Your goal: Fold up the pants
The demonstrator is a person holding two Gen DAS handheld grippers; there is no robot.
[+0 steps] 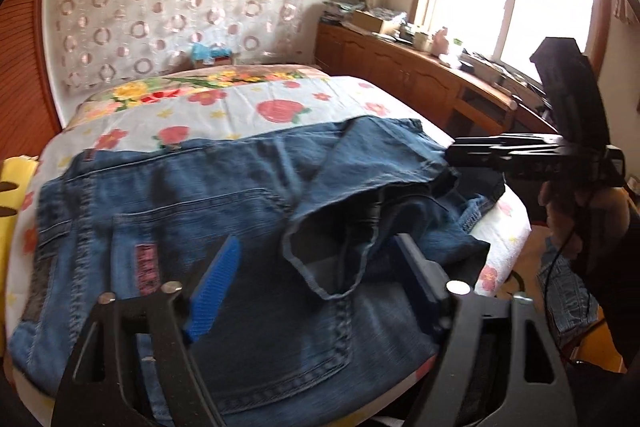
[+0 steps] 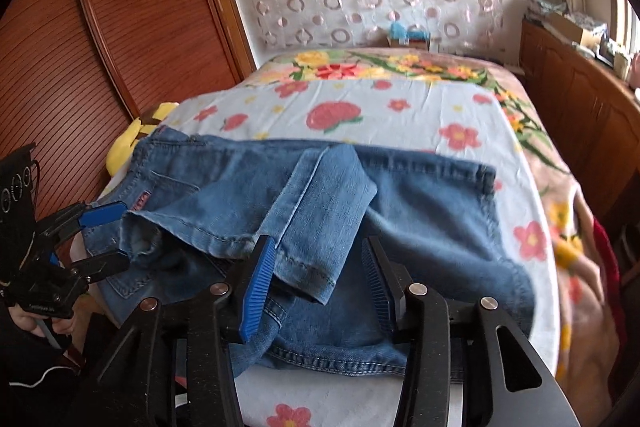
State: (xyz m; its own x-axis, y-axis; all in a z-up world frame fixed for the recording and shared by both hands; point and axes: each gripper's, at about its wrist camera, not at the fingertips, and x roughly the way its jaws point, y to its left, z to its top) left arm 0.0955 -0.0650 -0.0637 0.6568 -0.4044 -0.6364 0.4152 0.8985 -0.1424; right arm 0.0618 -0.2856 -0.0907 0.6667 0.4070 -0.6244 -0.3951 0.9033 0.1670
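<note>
Blue denim pants [image 2: 304, 211] are lying folded on the bed [image 2: 400, 107], a leg hem doubled over their middle. I'm watching my right claw [image 2: 318, 279] hanging open just over that hem, pads off the cloth. My left claw [image 1: 316, 267] is hovering open at the pants' other side, a cuff opening lying between its fingers, ungripped.

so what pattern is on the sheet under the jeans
White sheet with red and pink flowers and small yellow ones, under the blue jeans; clearest in the right wrist view.
</note>
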